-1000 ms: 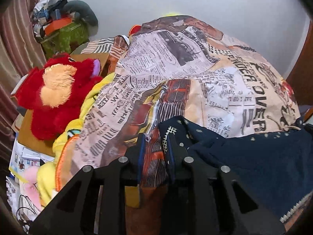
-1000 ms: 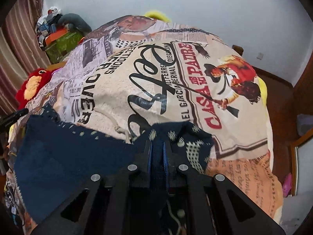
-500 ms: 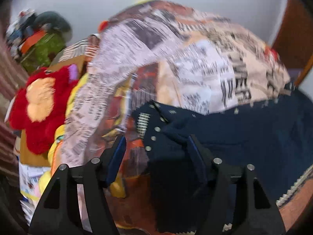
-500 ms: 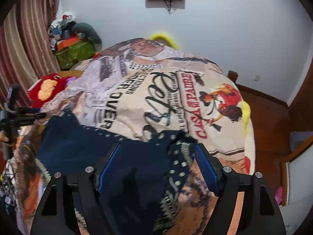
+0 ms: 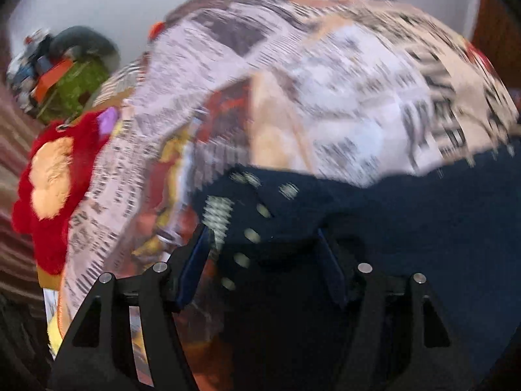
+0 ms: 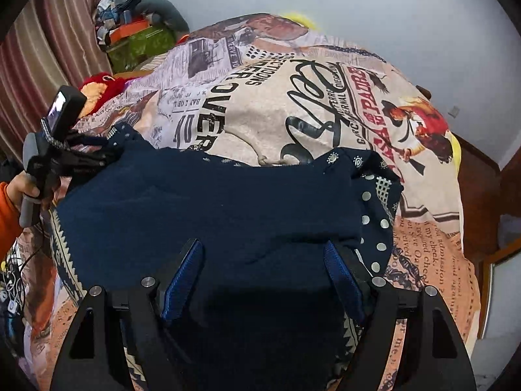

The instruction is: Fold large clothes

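Both grippers, left gripper (image 5: pixel 263 260) and right gripper (image 6: pixel 263 277), have just spread their jaws, releasing the navy garment (image 6: pixel 211 202) onto the bedspread (image 6: pixel 260 110).

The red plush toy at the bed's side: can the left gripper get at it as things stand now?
Probably yes. The left gripper is open over the navy garment, and the plush toy lies uncovered to its left, with only the printed blanket between. It would need to swing sideways.
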Tool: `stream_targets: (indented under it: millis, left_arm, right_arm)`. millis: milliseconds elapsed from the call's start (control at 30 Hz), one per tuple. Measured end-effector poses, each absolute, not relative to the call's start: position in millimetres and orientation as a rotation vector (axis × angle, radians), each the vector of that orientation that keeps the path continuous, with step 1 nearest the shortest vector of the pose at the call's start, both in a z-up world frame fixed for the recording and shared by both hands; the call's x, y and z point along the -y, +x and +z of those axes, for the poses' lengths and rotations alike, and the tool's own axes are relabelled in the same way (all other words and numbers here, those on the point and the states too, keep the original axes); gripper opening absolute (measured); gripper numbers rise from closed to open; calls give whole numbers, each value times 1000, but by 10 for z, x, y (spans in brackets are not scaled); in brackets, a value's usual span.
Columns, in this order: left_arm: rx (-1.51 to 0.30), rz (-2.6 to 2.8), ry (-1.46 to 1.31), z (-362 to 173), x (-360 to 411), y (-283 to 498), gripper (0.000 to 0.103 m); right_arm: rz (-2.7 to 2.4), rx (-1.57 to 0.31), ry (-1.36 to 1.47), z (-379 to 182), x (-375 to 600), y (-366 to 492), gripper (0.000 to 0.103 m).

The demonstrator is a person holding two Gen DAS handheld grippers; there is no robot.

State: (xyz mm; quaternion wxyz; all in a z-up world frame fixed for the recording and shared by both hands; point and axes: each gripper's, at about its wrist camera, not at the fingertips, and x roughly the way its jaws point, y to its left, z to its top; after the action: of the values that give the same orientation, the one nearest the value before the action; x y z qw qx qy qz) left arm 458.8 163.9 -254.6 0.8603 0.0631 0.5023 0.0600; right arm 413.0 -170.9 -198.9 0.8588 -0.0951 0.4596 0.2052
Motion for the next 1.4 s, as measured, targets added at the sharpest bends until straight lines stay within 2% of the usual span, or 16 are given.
stream_targets:
  millis: [33,100,267,433,467,600,800,1100,1267,1400]
  left_arm:
    - [-1034,169,123,-2496,-1691,4630,66]
    - [-1014,300,142,-2431,-1821,4714,58]
    - [-1045,239,-21,-2264,-2138,4634,58]
    - [-1009,70,31,-1962,-1757,4132,59]
    - [-1006,32,42,-1918,-1666,4020,59]
    - [-994,-108,54,-1842,-1212,3641,72]
    - [-1067,-164,57,-2172,-803,3460,73]
    - [-1036,28,-113,-2118,-1553,2997,75]
    - [-979,149,-222,-2013,-1843,2578,75]
    - [-957,198,-427,-2076,-1961,2322,75]
  right_arm:
    - [432,-965,-201,-1988,1714,4124,76]
    - [432,-966,-204,-1990,1711,4135,76]
    - [424,-963,-213,-1944,1758,4124,76]
    - [376,-942,-198,-1773,1864,4049,76]
    - [374,-929,-199,-1716,1860,4002,76]
    - [426,-884,-241,-1563,1668,3776,76]
    - [517,-927,-299,-1742,1233,3551,76]
    - [478,-1029,-246,-1893,1497,3462,77]
    - [440,-991,-253,-1739,1609,3346,77]
    - [444,-926,-285,-1584,1507,3249,77]
